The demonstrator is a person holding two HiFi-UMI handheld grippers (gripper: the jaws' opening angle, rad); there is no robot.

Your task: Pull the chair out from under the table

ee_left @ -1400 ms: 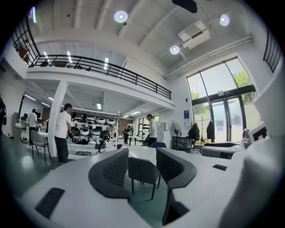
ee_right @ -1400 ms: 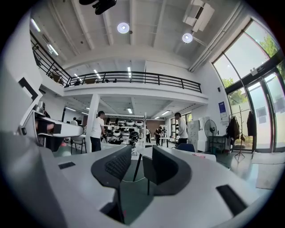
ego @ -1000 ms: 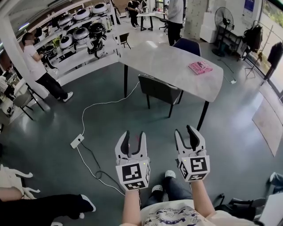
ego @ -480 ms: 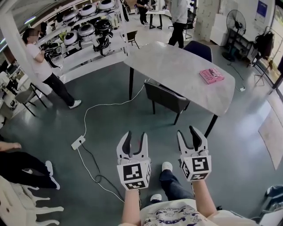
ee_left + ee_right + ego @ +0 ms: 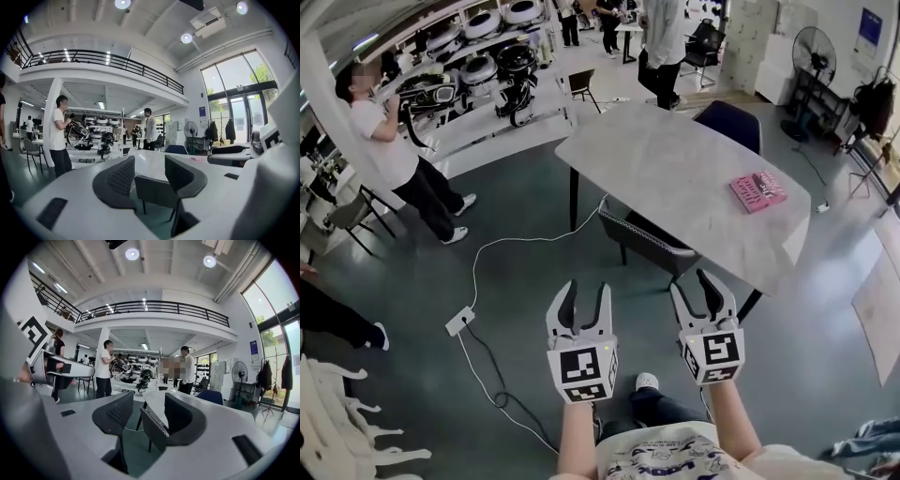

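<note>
Most of the chair [image 5: 645, 236] is hidden from me. In the head view its seat sits tucked under the tabletop [image 5: 675, 159], so only the dark backrest and two thin legs show at centre frame. A flat pink item [image 5: 757, 190] lies on the tabletop at right, and I cannot make out what it is. A blue chair [image 5: 728, 123] at the far edge is half cut off by the tabletop.

Both claws hang low in the frame, well short of the chair and touching nothing. The left claw [image 5: 585, 294] has its jaws apart and empty, and in the left gripper view the chair's backrest [image 5: 154, 190] shows through the gap, well beyond the tips. The right claw [image 5: 695, 290] has its jaws opening with nothing gripped. In the right gripper view the backrest [image 5: 154, 427] appears edge-on past the pads.
</note>
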